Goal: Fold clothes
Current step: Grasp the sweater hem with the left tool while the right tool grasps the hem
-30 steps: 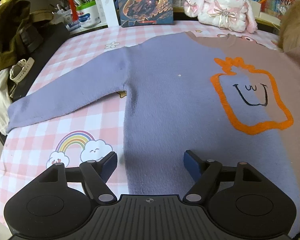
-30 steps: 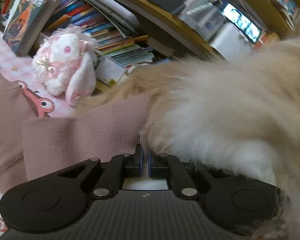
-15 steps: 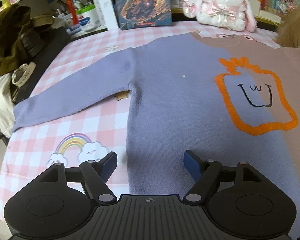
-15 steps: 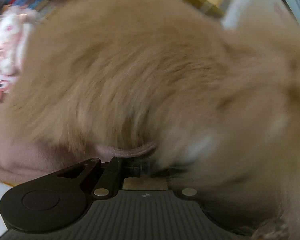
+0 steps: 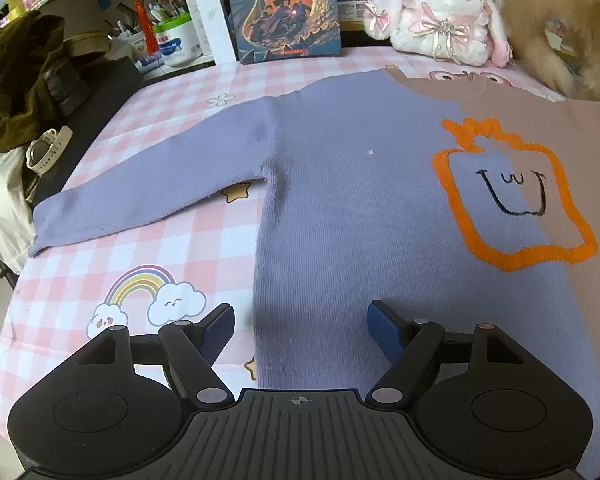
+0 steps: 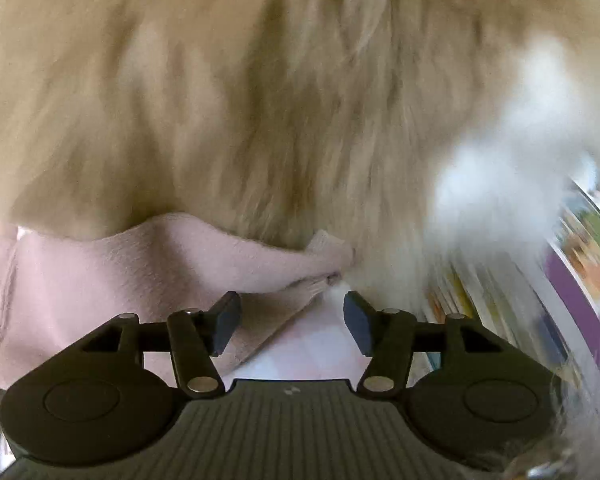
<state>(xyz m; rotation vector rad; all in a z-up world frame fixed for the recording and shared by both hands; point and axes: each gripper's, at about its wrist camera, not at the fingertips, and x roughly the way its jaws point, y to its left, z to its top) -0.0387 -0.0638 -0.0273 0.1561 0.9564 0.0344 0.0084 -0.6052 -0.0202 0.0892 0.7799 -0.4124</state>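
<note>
Sweater: purple-and-mauve knit sweater point(image 5: 360, 208) with orange outlined face, flat on pink checked tabletop point(image 5: 100, 264), ahead of left hand-held gripper point(image 5: 300, 320); purple sleeve stretched left.
Left hand-held gripper: jaws wide apart, gripping nothing, straddling the hem's left edge.
Right hand-held gripper point(image 6: 292, 320): jaws opening; mauve cuff point(image 6: 300, 280) between and just ahead, unpinched.
Beyond: fluffy tan animal point(image 6: 260, 100) over the sleeve.

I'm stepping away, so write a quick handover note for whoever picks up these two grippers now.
Left gripper: open, empty, over the sweater's lilac bottom edge.
Right gripper: fingers opening, nothing between them, at the pink sleeve.
Sweater lies flat, face up, on the checked cloth; lilac sleeve spread out. A fluffy animal sits on the pink sleeve.
Done: no fold.
Left: free the pink sleeve, fold everything.
</note>
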